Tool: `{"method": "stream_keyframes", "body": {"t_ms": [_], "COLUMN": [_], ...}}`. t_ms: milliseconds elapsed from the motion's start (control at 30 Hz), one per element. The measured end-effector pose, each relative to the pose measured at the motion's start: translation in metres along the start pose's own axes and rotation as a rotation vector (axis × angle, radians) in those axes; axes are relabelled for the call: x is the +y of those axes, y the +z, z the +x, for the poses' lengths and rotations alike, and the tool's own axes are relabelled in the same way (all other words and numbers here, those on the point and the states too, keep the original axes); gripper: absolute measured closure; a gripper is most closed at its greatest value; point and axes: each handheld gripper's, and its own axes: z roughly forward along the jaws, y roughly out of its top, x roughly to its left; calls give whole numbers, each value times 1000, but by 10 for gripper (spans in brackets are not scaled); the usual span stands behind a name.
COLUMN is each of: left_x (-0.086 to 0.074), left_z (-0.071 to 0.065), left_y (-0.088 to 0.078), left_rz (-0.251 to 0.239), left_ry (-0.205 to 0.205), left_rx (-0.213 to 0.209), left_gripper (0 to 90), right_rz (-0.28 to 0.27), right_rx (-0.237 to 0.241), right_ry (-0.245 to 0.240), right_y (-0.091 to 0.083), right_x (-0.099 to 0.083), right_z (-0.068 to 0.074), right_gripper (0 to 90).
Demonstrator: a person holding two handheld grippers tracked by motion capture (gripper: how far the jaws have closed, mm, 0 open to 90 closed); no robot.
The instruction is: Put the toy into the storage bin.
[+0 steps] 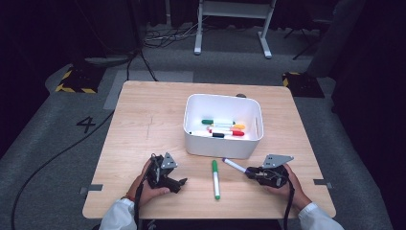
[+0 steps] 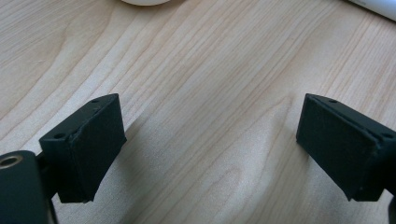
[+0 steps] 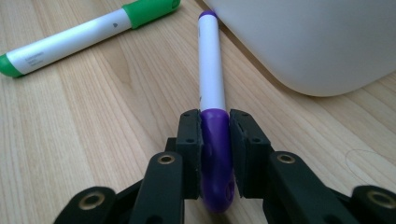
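Observation:
A white marker with a purple cap [image 3: 211, 79] lies on the wooden table [image 1: 143, 129] just in front of the white bin [image 1: 223, 125]. My right gripper [image 3: 215, 128] is shut on its purple cap, both pads pressed to the cap's sides; from above the purple marker [image 1: 234, 166] points from the right gripper [image 1: 252, 172] toward the bin. A green-capped marker [image 1: 215, 178] lies loose on the table between the hands, also at the upper left of the right gripper view as the green marker [image 3: 84, 35]. My left gripper [image 2: 210, 149] rests open over bare wood, near the table's front left [image 1: 179, 183].
The white bin holds several markers [image 1: 222, 128] with green, red, orange and black caps. Its rounded wall [image 3: 317, 42] stands close on the right of the held marker. The table's front edge runs just below both hands. Cables and a stand sit on the floor beyond.

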Motion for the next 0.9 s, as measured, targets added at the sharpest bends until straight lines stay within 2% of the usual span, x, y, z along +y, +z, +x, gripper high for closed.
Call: {"method": "stream_keyframes", "body": {"t_ms": [233, 467, 900], "left_x": [0, 0, 0], "left_z": [0, 0, 0], "left_y": [0, 0, 0], "left_rz": [1, 1, 1], "left_ry": [-1, -2, -2], "left_rx": [0, -1, -1], "left_gripper": [81, 81, 81], "right_rz": [-25, -72, -191], "right_rx": [24, 46, 92], "right_ry": [-32, -103, -186], "right_y": [-14, -34, -71], "right_x": [2, 10, 41], "right_z": [-2, 5, 17], "right_gripper": [753, 753, 753]}}
